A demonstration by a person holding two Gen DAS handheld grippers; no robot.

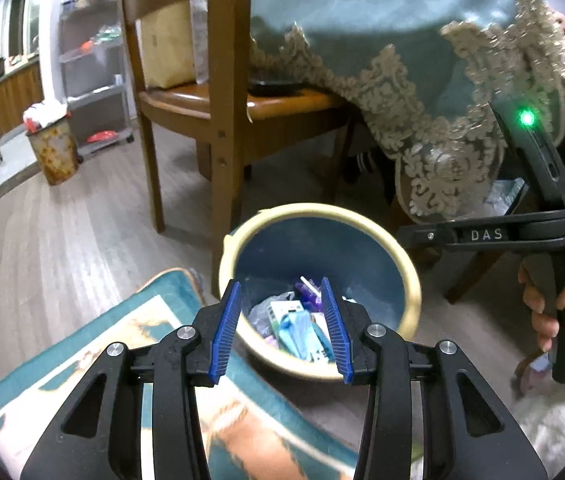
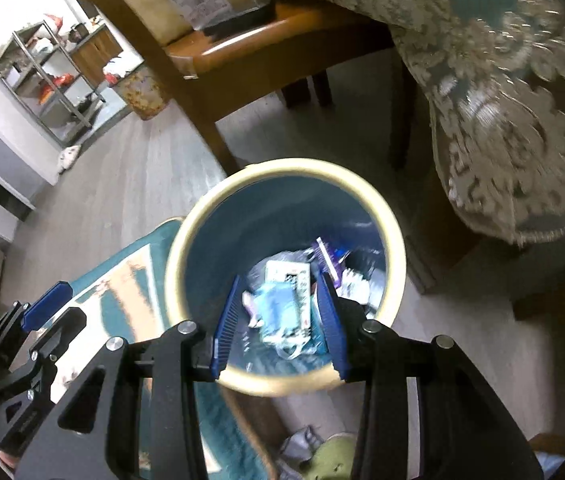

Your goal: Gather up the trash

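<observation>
Both of your claws hang over the round bin (image 1: 366,236), a blue tub with a cream rim standing on the wood floor (image 1: 62,248) just beside the near teal rug (image 1: 94,336). Your left claw (image 1: 285,328) stands partly open with nothing between its blue pads, and your right claw (image 2: 282,320) is the same, jaws apart and empty. Down in the bin lies the trash (image 2: 282,296): a light blue crumpled piece, a white printed packet, a purple wrapper and grey plastic, heaped on the bottom. Far left in the room a second, flowered bin (image 1: 56,152) stands near a shelf rack (image 1: 94,64), filled to the top with white and red rubbish. A wooden chair (image 1: 218,92) and a lace-edged teal cloth (image 1: 422,92) stand behind the blue bin.
</observation>
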